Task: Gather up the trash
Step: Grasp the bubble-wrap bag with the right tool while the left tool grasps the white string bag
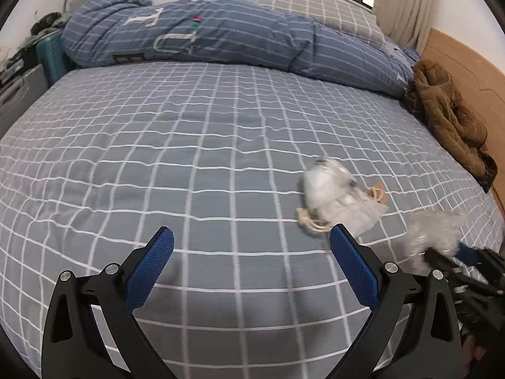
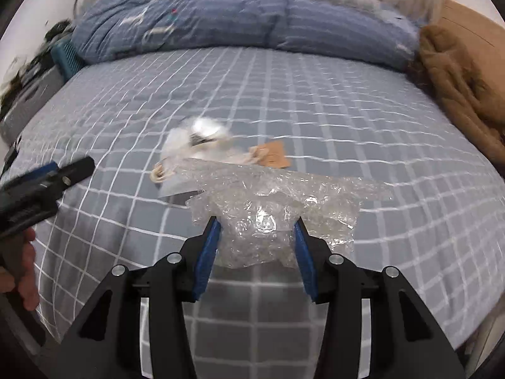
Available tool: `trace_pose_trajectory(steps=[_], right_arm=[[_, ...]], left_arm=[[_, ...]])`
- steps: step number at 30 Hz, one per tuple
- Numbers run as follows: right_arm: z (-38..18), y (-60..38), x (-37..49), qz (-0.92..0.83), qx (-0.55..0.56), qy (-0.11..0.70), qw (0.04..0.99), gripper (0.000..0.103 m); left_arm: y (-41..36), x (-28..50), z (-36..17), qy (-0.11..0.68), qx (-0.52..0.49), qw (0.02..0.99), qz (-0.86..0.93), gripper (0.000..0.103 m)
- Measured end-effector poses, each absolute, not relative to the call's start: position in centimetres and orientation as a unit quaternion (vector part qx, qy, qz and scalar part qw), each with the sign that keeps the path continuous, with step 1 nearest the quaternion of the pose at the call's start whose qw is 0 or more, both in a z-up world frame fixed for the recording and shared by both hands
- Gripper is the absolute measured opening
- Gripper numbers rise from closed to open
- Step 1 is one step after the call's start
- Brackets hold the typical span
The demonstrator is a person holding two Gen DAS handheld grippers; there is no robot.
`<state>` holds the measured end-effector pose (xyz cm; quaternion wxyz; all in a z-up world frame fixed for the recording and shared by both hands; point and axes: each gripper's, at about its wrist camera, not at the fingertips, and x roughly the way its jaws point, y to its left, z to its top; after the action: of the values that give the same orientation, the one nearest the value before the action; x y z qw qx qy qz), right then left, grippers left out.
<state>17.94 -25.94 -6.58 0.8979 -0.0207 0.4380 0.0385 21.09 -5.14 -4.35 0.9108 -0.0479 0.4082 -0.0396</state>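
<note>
A crumpled sheet of clear bubble wrap (image 2: 271, 208) sits between the blue pads of my right gripper (image 2: 257, 230), which is shut on it above the checked bed sheet (image 2: 315, 101); it also shows blurred in the left wrist view (image 1: 432, 233). Behind it lies a pile of trash: a white crumpled bag with clear plastic (image 2: 199, 139), a cream cord (image 2: 161, 172) and a brown paper tag (image 2: 273, 154). In the left wrist view the pile (image 1: 334, 189) lies just beyond my left gripper (image 1: 252, 240), which is open and empty over the sheet.
A rolled blue striped duvet (image 1: 205, 34) and a checked pillow (image 1: 318, 9) lie at the far side of the bed. A brown jacket (image 1: 448, 113) lies along the wooden headboard (image 1: 467, 63) on the right. A teal crate (image 1: 50, 53) and clutter stand at the far left.
</note>
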Motion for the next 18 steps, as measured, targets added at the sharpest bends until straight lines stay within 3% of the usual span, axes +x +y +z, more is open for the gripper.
trace_pose_trajectory(steps=[18], right_arm=[[-5.0,-34.4,19.4,0.023,0.007,0.421,0.907,0.045]], left_arm=[[-16.8,29.9,-7.6,0.437,0.021,0.897,-0.066,0.097]])
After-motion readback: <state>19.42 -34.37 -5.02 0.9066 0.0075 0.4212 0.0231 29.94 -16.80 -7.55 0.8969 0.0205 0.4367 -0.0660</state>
